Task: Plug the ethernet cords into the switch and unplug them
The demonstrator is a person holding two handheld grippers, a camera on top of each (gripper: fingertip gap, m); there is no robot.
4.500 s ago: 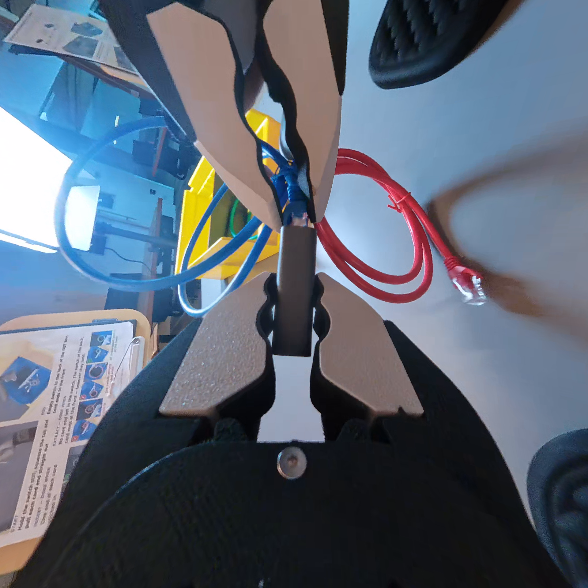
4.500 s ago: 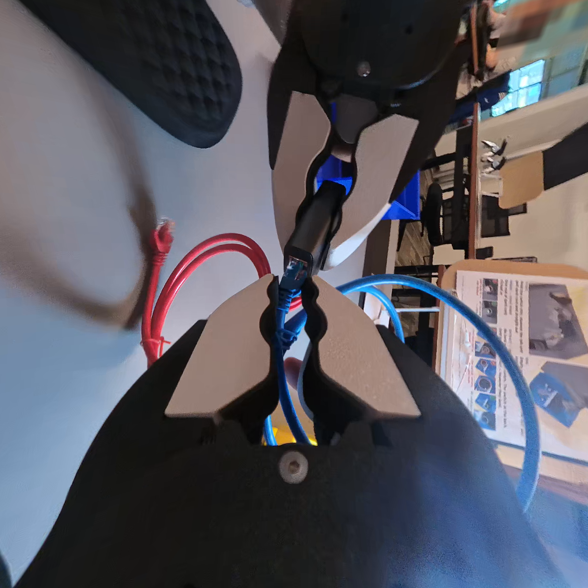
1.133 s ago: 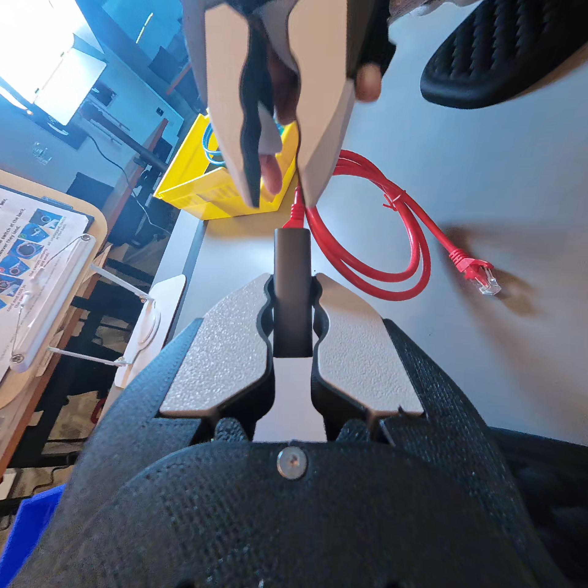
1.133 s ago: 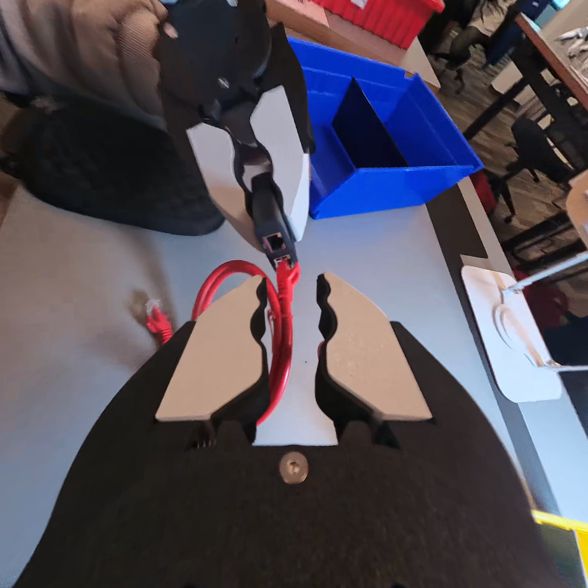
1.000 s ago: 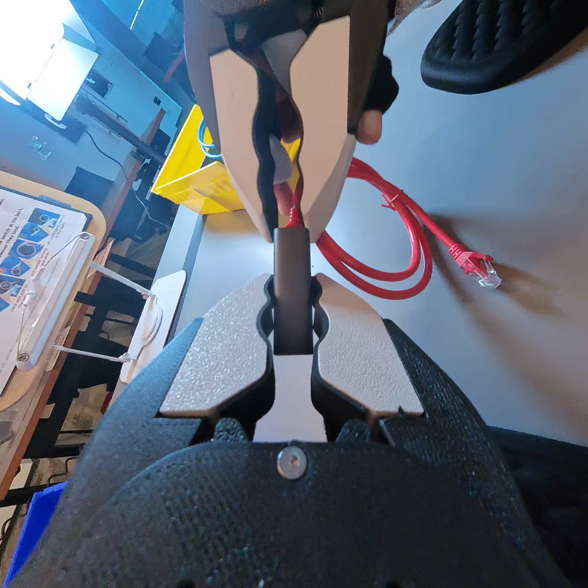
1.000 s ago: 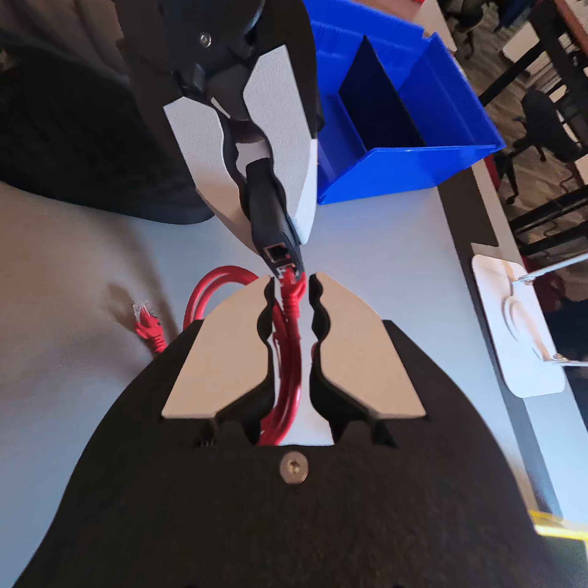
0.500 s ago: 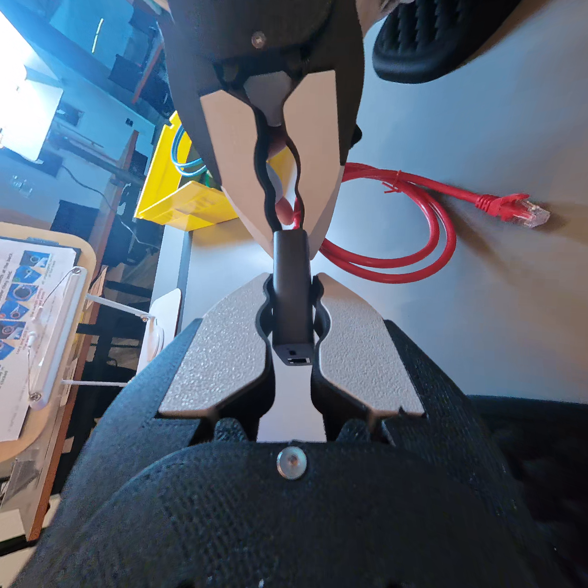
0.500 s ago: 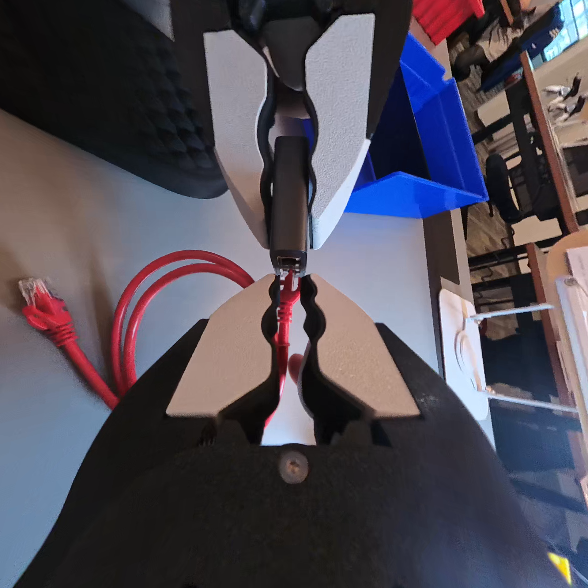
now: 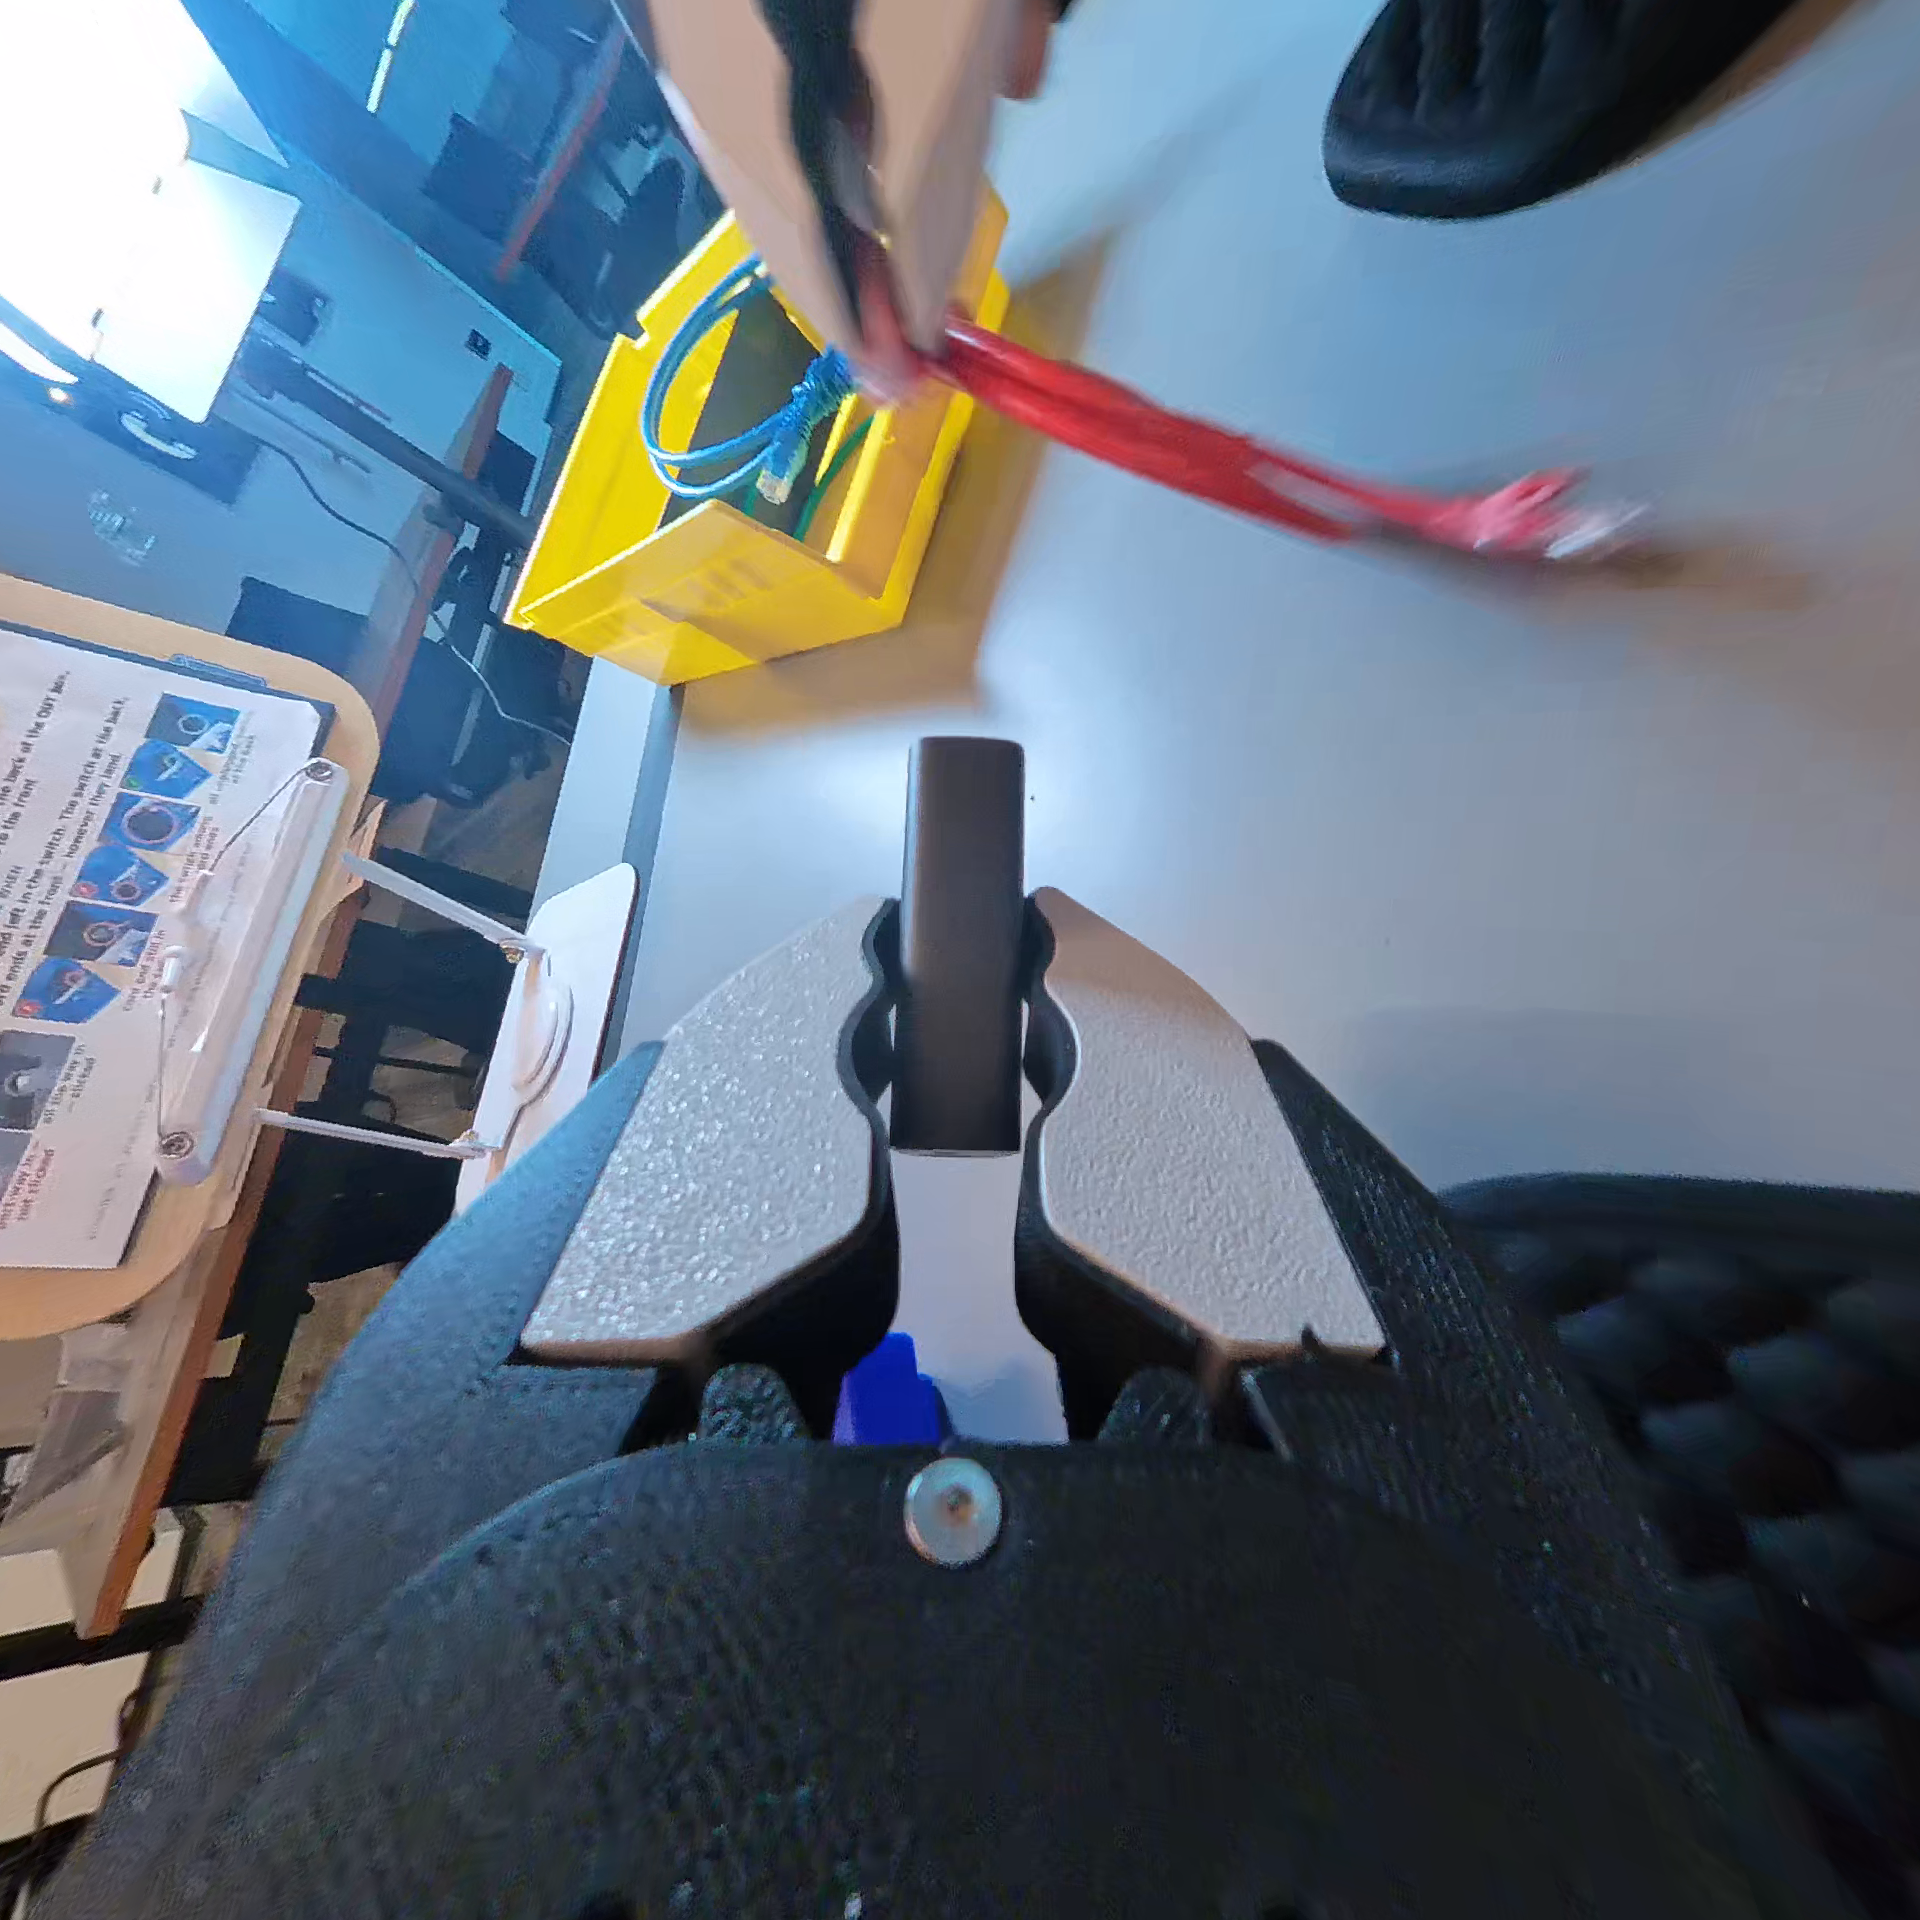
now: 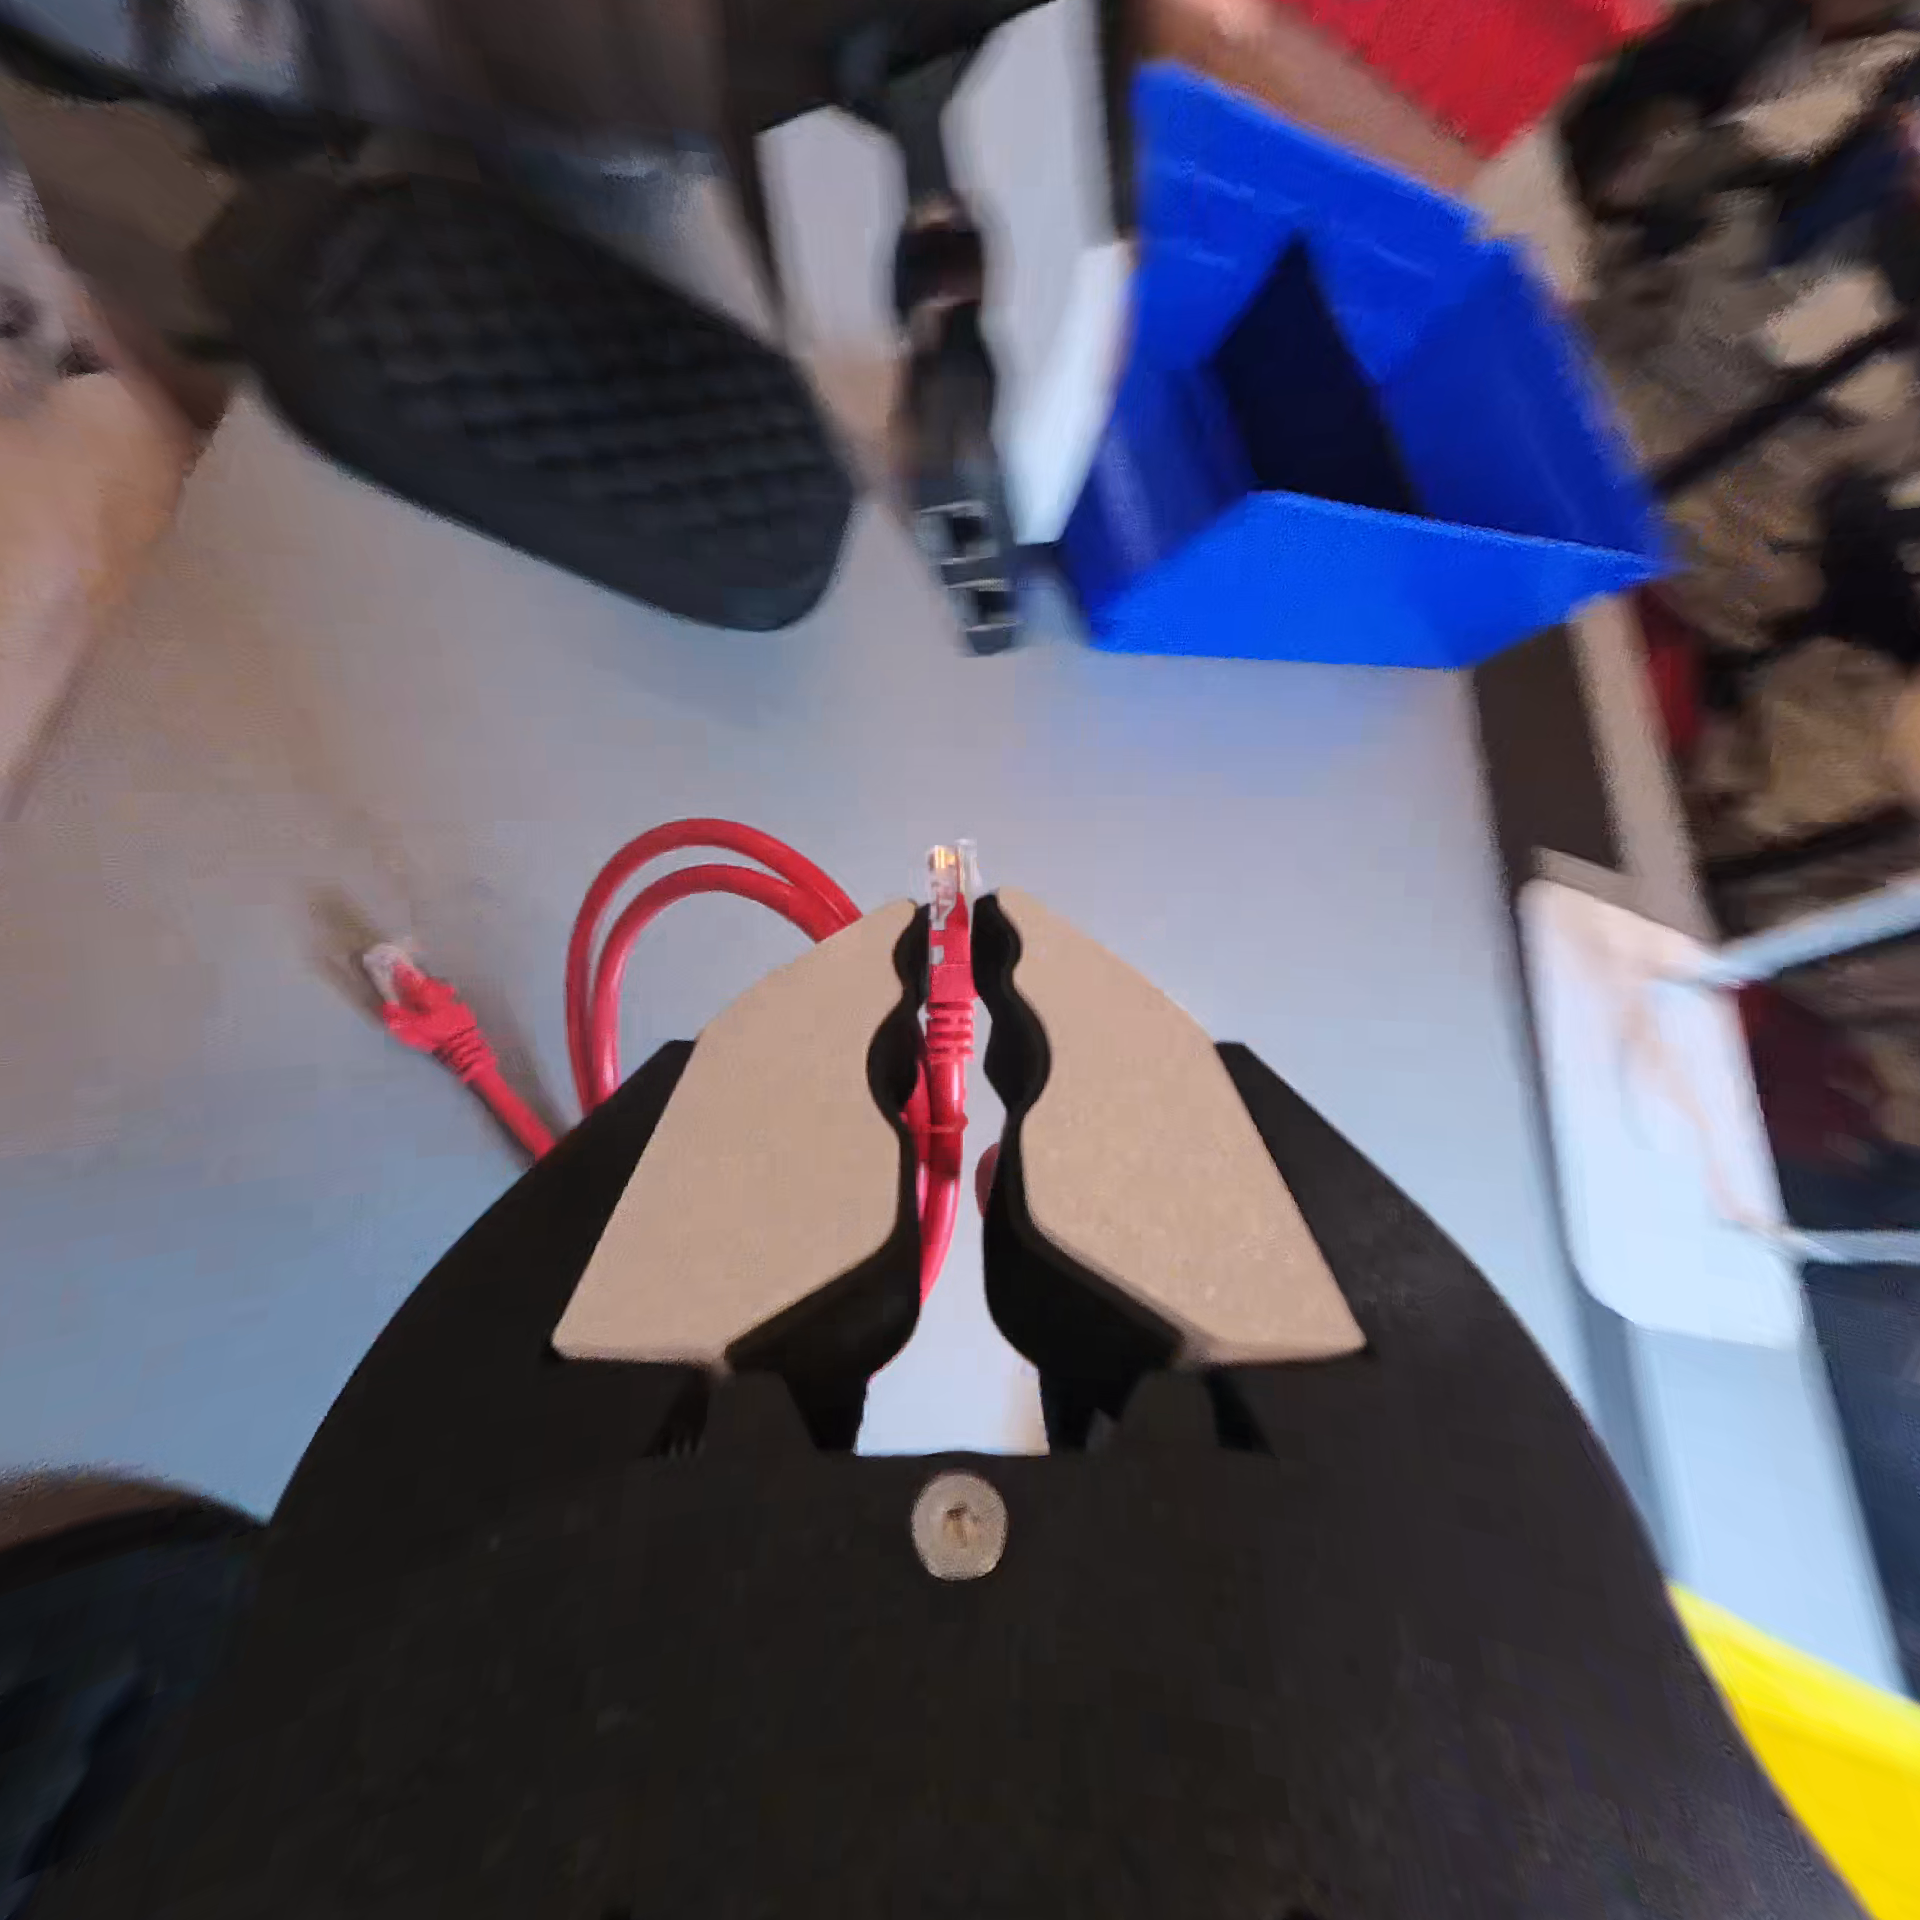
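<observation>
My left gripper [image 9: 958,909] is shut on the black switch [image 9: 961,935], which sticks out past the fingertips above the white table; it also shows blurred in the right wrist view [image 10: 961,520]. My right gripper [image 10: 954,902] is shut on the plug end of the red ethernet cord [image 10: 948,1029], with the clear plug tip showing beyond the fingertips. The plug is out of the switch and well apart from it. The cord's loop [image 10: 665,914] and its free plug [image 10: 400,987] lie on the table. In the left wrist view the right gripper [image 9: 883,301] and the cord [image 9: 1195,436] are blurred.
A yellow bin [image 9: 748,520] with a blue cord [image 9: 727,416] sits at the table's edge. A blue bin [image 10: 1351,457] stands beyond the switch. A black chair armrest [image 10: 540,405] overhangs the table [image 9: 1455,779]. A white stand holding an instruction sheet [image 9: 125,935] is on the left.
The red plug has come out of the switch. The two grippers have pulled apart, the right one carrying the cord away quickly, and the cord's free end has dragged across the table.
</observation>
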